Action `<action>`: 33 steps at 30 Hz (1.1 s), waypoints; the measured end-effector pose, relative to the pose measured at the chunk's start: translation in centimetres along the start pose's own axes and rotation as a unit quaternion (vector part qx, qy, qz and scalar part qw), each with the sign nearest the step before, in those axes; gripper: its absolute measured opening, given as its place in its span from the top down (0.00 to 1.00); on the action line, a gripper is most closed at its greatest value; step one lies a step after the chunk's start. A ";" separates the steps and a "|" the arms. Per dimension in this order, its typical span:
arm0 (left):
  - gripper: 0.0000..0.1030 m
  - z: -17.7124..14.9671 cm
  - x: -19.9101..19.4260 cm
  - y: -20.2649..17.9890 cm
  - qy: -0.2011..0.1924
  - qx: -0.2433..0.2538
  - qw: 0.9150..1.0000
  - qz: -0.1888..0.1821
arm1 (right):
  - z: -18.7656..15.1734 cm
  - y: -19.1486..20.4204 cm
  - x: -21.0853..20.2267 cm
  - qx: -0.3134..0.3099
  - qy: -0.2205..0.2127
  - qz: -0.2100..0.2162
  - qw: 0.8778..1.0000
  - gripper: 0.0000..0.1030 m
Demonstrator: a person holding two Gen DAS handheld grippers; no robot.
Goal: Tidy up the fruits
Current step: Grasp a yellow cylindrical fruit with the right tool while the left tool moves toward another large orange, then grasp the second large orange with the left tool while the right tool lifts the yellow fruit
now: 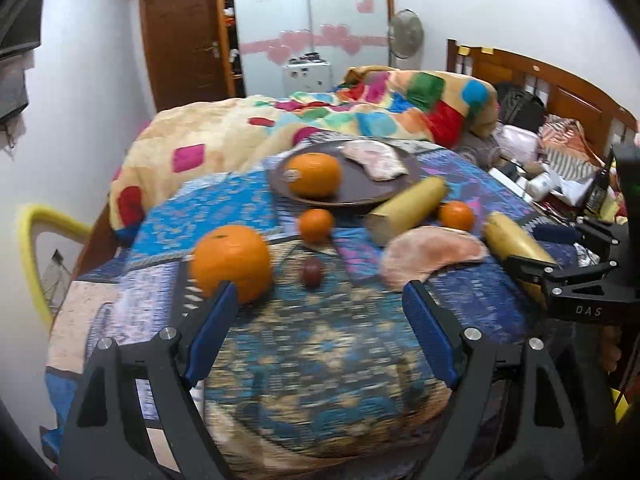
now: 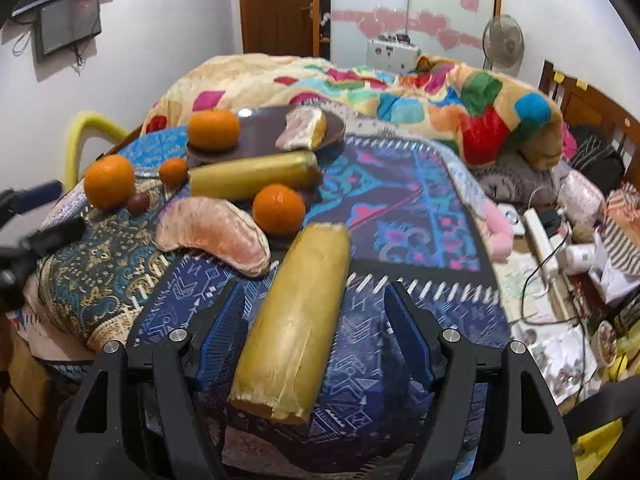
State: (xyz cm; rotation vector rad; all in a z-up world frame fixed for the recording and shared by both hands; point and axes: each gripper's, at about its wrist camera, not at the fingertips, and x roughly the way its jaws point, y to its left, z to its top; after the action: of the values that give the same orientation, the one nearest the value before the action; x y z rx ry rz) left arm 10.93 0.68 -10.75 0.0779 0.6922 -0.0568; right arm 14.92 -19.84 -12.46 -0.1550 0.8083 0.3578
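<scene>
A brown plate [image 1: 360, 196] [image 2: 260, 130] on the patterned bedspread holds a large orange [image 1: 314, 174] [image 2: 214, 129] and a pink pomelo segment [image 1: 378, 160] [image 2: 304, 128]. Loose on the cloth lie another large orange [image 1: 232, 262] [image 2: 109, 182], two small oranges [image 1: 316, 225] [image 1: 456, 216], a dark red fruit [image 1: 313, 273], a pink segment [image 1: 434, 252] [image 2: 216, 232] and two yellow banana pieces [image 1: 408, 208] [image 2: 296, 324]. My left gripper [image 1: 320, 300] is open, just short of the large orange. My right gripper [image 2: 310, 308] is open, its pads astride the near banana piece without gripping it.
A colourful blanket [image 1: 360, 112] is heaped behind the plate. Clutter, cables and a power strip [image 2: 544, 240] lie at the right by the wooden headboard [image 1: 560, 88]. A yellow chair back [image 1: 36, 248] stands at the left bed edge.
</scene>
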 end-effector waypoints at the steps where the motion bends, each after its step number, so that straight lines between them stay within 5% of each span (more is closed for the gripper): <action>1: 0.18 -0.1 0.0 0.8 0.001 -0.004 1.000 0.006 | 0.0 -0.1 0.3 0.004 0.004 0.000 1.000 0.33; 5: 0.18 -0.4 0.6 3.4 0.008 -0.026 1.000 0.011 | -0.1 -0.8 1.0 0.022 0.012 0.005 1.000 0.35; 9: 0.18 -0.4 1.6 5.0 0.019 -0.037 0.999 0.004 | -0.1 -0.8 0.3 0.009 0.007 0.029 1.000 0.55; 13: 0.18 0.0 2.7 5.5 0.024 -0.036 0.999 0.005 | -0.1 -0.3 -0.1 -0.016 0.007 0.018 1.000 0.62; 27: 0.18 0.7 7.1 7.3 0.059 -0.053 0.997 0.010 | 0.3 -1.5 1.5 -0.005 0.010 0.020 1.000 0.65; 33: 0.32 0.9 7.8 7.4 0.062 -0.059 0.996 -0.008 | 0.7 -2.0 1.7 0.006 0.003 0.029 1.000 0.65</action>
State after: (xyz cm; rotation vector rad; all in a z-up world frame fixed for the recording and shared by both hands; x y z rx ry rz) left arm 18.11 7.72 -14.63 -0.0376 0.8184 -0.0265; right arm 17.24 -21.09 -13.19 -0.1204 0.8212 0.4073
